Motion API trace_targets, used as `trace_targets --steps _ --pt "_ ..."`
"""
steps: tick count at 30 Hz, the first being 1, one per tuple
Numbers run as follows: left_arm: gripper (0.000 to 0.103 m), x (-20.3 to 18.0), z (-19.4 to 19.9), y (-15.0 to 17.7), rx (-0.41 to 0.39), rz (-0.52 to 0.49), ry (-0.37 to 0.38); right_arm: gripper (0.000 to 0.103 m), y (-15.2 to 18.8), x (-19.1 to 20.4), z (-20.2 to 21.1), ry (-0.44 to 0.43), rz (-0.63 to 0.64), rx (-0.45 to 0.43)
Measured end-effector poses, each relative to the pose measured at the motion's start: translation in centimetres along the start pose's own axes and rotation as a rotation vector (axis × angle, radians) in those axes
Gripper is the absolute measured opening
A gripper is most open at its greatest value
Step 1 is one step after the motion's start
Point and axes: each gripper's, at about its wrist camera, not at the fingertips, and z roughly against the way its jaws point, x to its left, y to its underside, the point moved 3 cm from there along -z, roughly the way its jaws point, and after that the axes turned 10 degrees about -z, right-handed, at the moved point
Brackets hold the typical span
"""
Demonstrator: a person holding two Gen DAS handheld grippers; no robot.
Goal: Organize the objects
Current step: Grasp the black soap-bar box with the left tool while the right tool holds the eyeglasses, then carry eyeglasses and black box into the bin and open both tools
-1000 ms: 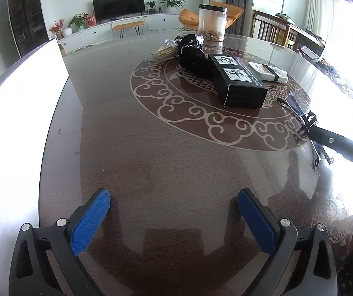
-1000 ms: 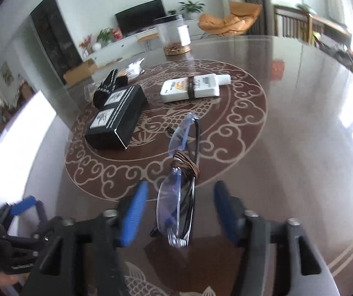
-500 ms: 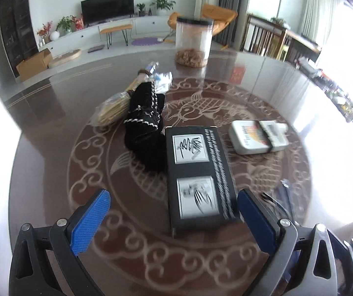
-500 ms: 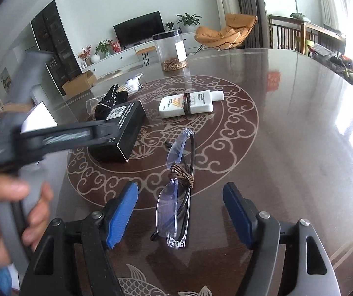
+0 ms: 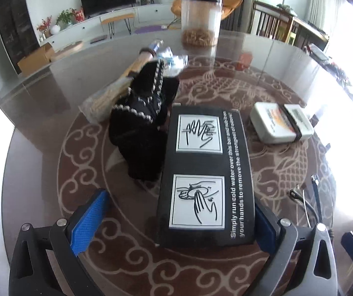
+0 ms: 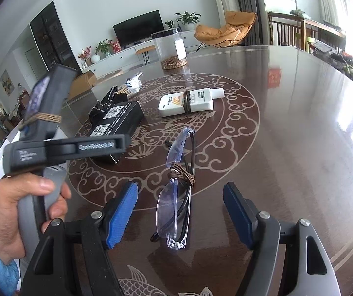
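While between parted right gripper (image 6: pixel 180 218) pads, glasses (image 6: pixel 176 197) untouched.

Left gripper (image 5: pixel 179 219): tilted steeply downward, jaws spread wide, blue pads facing each other, right pad close against or touching the black box, left pad well clear of it. Seen from the right wrist view as a grey body held in a bare hand (image 6: pixel 16 212), fingers wrapped round the handle, blue sleeve at the wrist. Right gripper (image 6: pixel 180 215): angled down, jaws parted and just widened, pads clear on both sides of the folded glasses between them; gripping nothing.
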Motion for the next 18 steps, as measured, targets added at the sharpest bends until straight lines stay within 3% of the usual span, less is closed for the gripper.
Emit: trace_targets --steps 1,3,4,5,10,18 --pt "0.103 -0.1 -0.1 -0.1 0.0 0.003 0.004 0.073 0.0 0.0 0.0 0.001 0.0 -0.002" --pt "0.091 -0.2 0.1 -0.1 -0.013 -0.001 0.006 0.073 0.0 -0.1 0.0 0.002 -0.004 -0.004" --pt "0.07 -0.2 0.3 -0.2 -0.027 -0.013 0.005 0.073 -0.1 -0.2 0.0 0.003 -0.008 -0.002" --pt "0.058 -0.5 0.8 -0.1 -0.045 -0.031 0.009 0.073 -0.1 -0.3 -0.1 0.003 -0.012 -0.001" --pt "0.058 -0.1 2.2 2.4 -0.04 0.019 -0.005 0.073 -0.1 -0.5 -0.3 0.002 -0.023 0.007" --pt "0.058 0.1 7.1 10.6 -0.056 0.041 -0.028 0.073 0.0 -0.4 -0.3 0.0 -0.021 0.013"
